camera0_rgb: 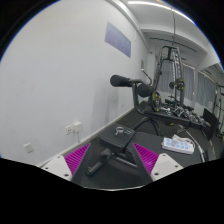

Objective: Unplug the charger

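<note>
Your claw (110, 165) sits low, fingers spread wide apart, magenta pads (76, 160) showing on both inner faces. Nothing is pressed between them. A dark grey block-like thing (118, 150) stands in the gap between the fingers, with space at either side; it may be the charger, but you cannot tell for sure from this view. A dark cord or strap (97, 167) runs down from it toward the claw body.

Just beyond the right finger you have a white power strip (178, 146) lying on the dark desk (150, 135), near the desk's right part. Whether anything is plugged into it is too small to tell.

To the left of the fingers a white wall (60, 80) fills most of the view. Low on it, near the left finger, there is a white wall socket (72, 128), and another small plate (28, 148) further left and lower. A pale purple panel (118, 40) hangs high on the wall.

Beyond the dark block a black arm-like stand (130, 83) reaches out to the left over the desk, on a post. Behind it, well apart from your claw, stands a metal rack or frame (168, 75) with cables and gear on it. A ceiling light strip (150, 6) runs overhead.
</note>
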`<state>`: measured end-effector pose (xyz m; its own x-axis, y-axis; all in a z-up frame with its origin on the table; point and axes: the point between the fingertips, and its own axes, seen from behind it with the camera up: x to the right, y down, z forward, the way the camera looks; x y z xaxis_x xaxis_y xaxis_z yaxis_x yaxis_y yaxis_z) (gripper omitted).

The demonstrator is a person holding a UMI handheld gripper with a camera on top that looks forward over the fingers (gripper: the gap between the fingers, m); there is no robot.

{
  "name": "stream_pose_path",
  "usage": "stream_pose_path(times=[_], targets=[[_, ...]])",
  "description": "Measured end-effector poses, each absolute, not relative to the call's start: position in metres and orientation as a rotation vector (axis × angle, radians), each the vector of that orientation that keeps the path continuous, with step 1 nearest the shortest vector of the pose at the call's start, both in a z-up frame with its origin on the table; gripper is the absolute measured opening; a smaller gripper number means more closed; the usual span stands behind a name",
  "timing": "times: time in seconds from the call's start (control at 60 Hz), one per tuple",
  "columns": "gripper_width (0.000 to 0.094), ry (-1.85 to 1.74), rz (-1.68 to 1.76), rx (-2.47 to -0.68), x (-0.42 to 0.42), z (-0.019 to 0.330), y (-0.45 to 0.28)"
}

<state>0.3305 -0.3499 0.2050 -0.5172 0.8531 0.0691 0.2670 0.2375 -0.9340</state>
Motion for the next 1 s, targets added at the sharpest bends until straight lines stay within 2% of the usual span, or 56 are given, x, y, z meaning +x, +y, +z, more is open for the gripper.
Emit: stream_pose_path(times=[0.25,0.683,1.0], targets=[[0.0851,-1.840,1.205,-1.091,0.288,0.195,-0.297],[0.0856,-1.570,1.035,-1.331,0.174,0.159,-0.110],[0.0861,-1.454,1.032,-1.399,0.072,0.108,-0.068]])
